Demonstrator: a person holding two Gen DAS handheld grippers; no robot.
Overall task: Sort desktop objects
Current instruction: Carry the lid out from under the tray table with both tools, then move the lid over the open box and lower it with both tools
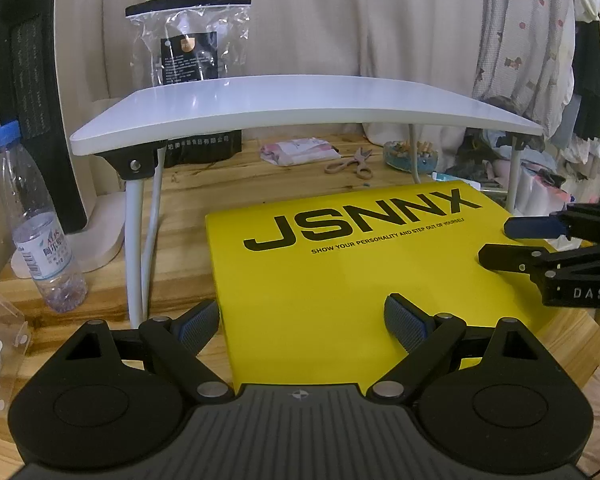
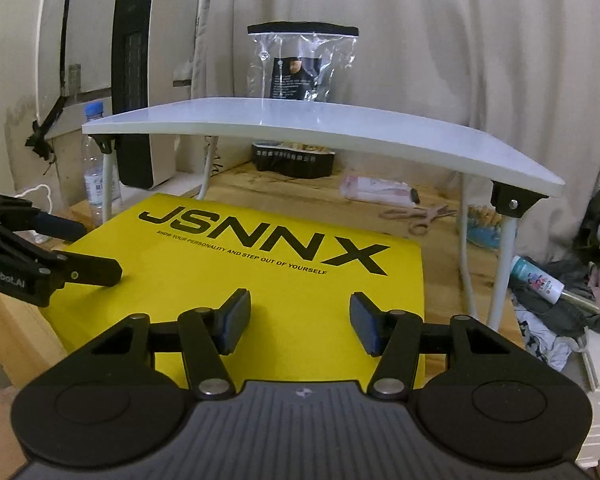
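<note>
Both tools, left (image 1: 301, 322) and right (image 2: 300, 320), gape over the yellow box (image 1: 339, 280); only the right view shows a spray can (image 2: 537, 280)

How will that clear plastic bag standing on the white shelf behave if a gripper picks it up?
The clear plastic bag looks crinkled and thin, so it will probably flex and sag rather than hold shape. It stands upright on the white shelf, so a push would likely tip it. Its glossy film may slip between the pads; it seems light.

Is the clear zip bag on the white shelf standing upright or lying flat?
Upright. The zip bag stands on the white shelf with its black seal strip on top, against the curtain; the right wrist view shows the same.
</note>
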